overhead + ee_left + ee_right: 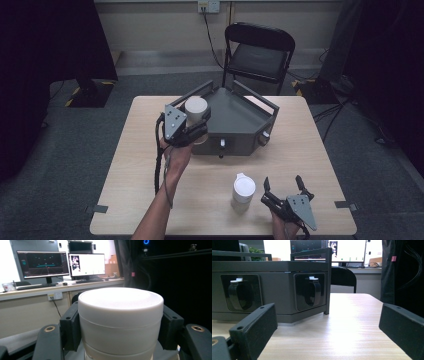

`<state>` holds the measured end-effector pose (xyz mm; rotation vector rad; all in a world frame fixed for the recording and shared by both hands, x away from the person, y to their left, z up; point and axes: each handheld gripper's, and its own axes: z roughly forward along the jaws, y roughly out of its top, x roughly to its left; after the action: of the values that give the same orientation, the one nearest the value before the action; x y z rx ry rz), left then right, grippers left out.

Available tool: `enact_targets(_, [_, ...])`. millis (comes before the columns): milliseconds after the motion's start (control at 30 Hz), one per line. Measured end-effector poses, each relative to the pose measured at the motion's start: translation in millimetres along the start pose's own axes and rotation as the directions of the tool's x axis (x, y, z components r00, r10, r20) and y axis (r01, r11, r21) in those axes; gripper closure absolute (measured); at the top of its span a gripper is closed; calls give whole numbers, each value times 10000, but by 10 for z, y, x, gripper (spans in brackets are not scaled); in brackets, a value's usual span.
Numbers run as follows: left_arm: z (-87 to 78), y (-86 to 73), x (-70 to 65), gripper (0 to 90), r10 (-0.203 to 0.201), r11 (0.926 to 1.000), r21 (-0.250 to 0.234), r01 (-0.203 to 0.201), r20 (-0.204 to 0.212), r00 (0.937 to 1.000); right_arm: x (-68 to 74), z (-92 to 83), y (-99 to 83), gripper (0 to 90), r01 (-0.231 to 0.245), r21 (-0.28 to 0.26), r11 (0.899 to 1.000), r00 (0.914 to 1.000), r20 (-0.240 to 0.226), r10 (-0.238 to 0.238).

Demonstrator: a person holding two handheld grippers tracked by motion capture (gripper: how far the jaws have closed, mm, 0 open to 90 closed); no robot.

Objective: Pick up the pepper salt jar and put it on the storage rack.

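The left gripper (197, 125) holds a white cup (196, 108) tight between its jaws above the grey box's (240, 122) nine o'clock edge. The right gripper (284, 189) rests on the desk (150, 165), jaws spread, at three o'clock of a second cup (244, 192).

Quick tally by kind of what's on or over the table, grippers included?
White cups: 2, one held in the left gripper, one standing on the table
Grey tray: 1
Grippers: 2, left, right
Total: 5
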<state>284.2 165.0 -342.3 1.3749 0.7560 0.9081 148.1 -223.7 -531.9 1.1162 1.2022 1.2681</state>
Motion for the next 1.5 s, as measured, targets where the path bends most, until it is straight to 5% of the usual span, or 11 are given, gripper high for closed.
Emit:
enact_targets(667, [651,-40,42,342,-418,9951,852,492,-867,9954,-10,-1,0,4,-1,-1,10000,10000,-58,1])
enact_targets(1100, [770,-75,15,342,-397,9884,1427,520,-874,9954,-7,-1,0,4,3,-1,10000,10000,-40,-3])
enact_targets(1500, [764,-141,14,339,-667,9897,1200,781,-962,9931,-6,-2,-1,4,2,-5,10000,10000,-34,-2])
